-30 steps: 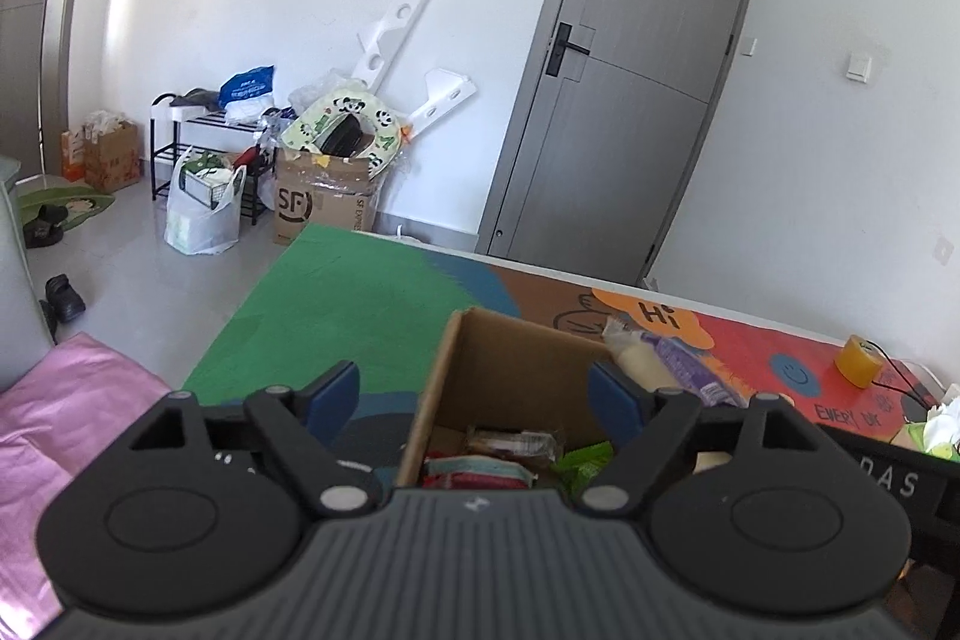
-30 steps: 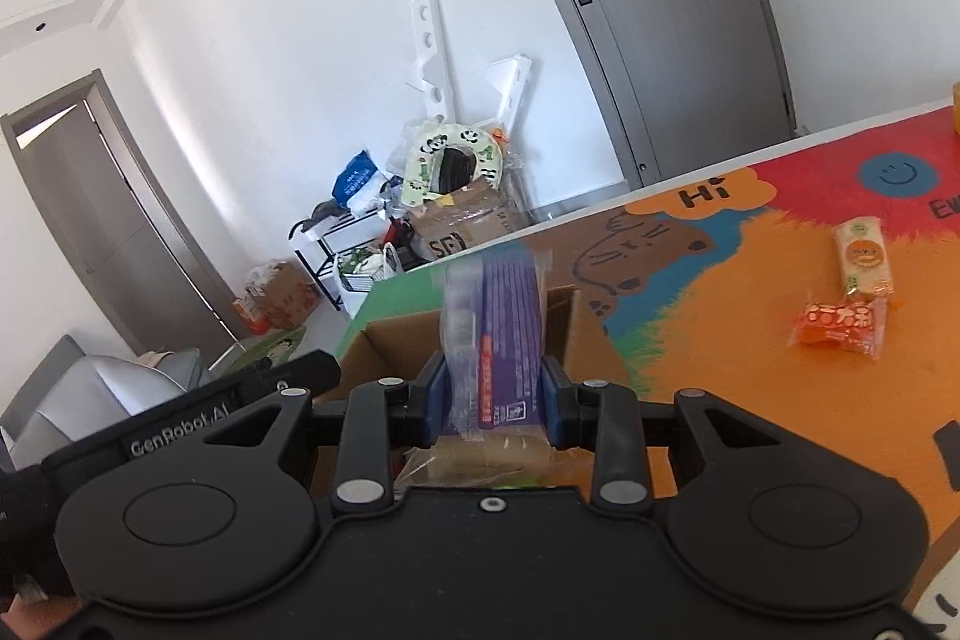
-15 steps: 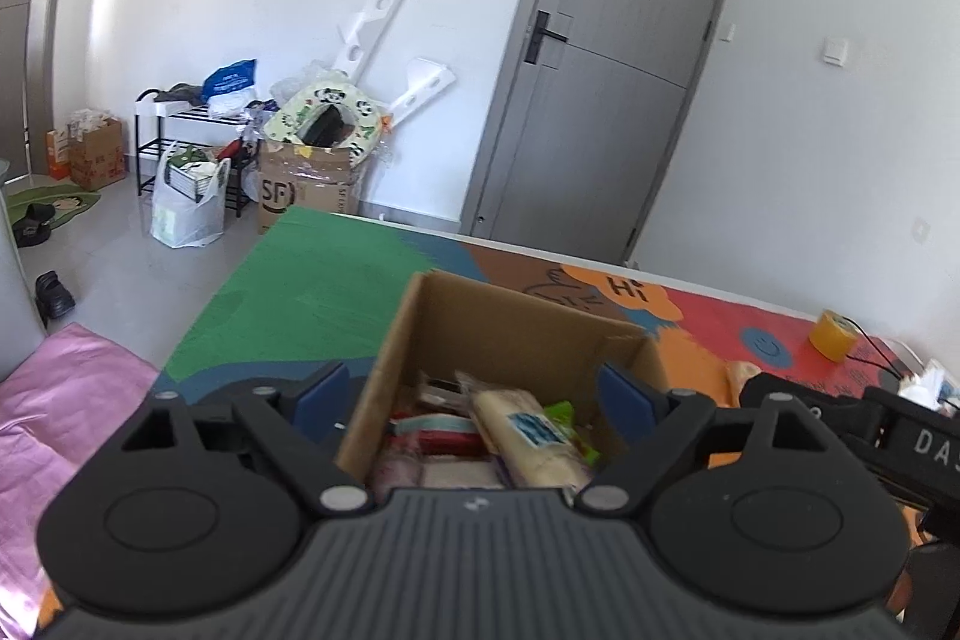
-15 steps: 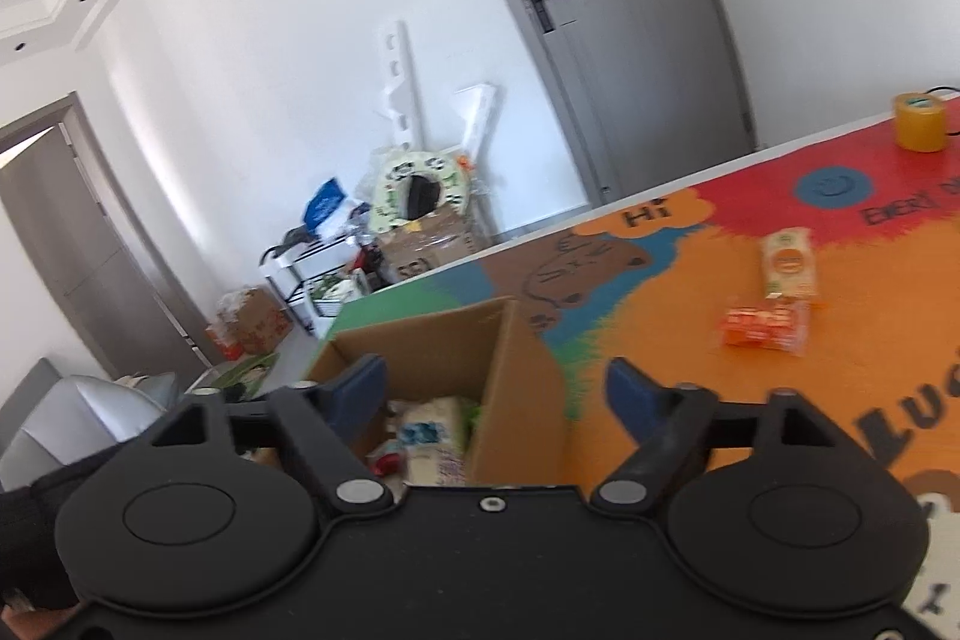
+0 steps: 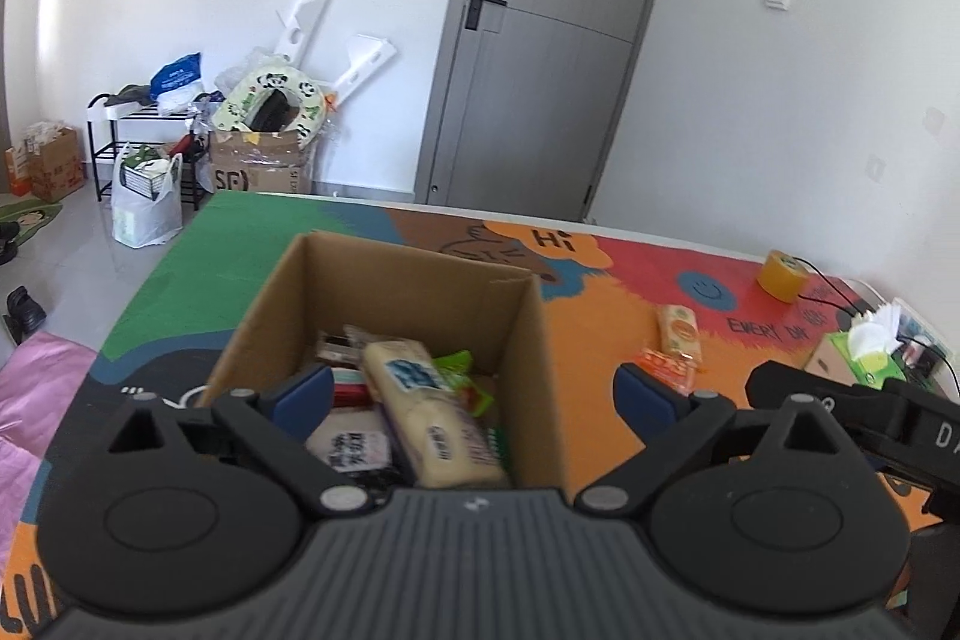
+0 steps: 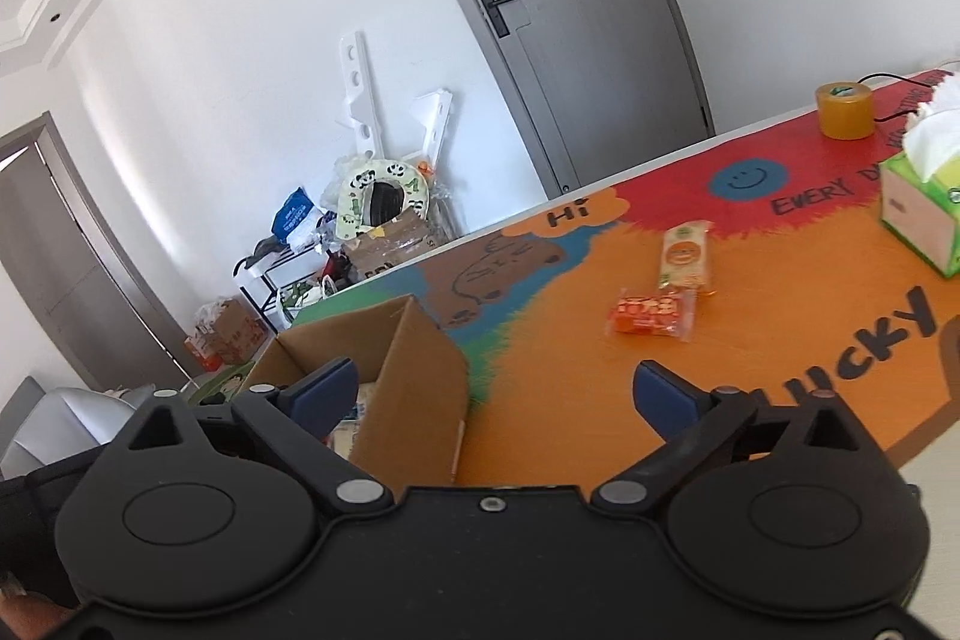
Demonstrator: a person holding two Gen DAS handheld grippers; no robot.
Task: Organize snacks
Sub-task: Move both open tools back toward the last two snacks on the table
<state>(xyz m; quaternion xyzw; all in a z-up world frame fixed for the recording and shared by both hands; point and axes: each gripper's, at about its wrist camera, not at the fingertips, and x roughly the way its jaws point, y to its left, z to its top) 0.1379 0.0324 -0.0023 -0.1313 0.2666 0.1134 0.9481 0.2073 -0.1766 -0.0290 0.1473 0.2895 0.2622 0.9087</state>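
Note:
An open cardboard box (image 5: 384,280) stands on the colourful mat and holds several snack packets, with a long pale packet with a blue label (image 5: 420,400) on top. My left gripper (image 5: 474,388) hovers over the box's near side, its jaws opening, with no pad pressing on anything. My right gripper (image 6: 497,391) is just right of the box (image 6: 414,358), its jaws also opening, with nothing between them. On the mat to the right lie an orange packet (image 6: 651,313) and a pale cracker packet (image 6: 687,253), touching each other. Both also appear in the left wrist view, the orange packet (image 5: 669,364) and the cracker packet (image 5: 678,328).
A yellow tape roll (image 6: 846,109) with a black cable sits at the mat's far right. A green tissue box (image 6: 918,214) stands nearer on the right. Beyond the table's far edge are a grey door (image 5: 540,70), boxes and a shoe rack (image 5: 138,142).
My right gripper let go of the purple packet over the box, opened wide and swung right. My left gripper widened and drew back, so the box's inside with the dropped packets shows.

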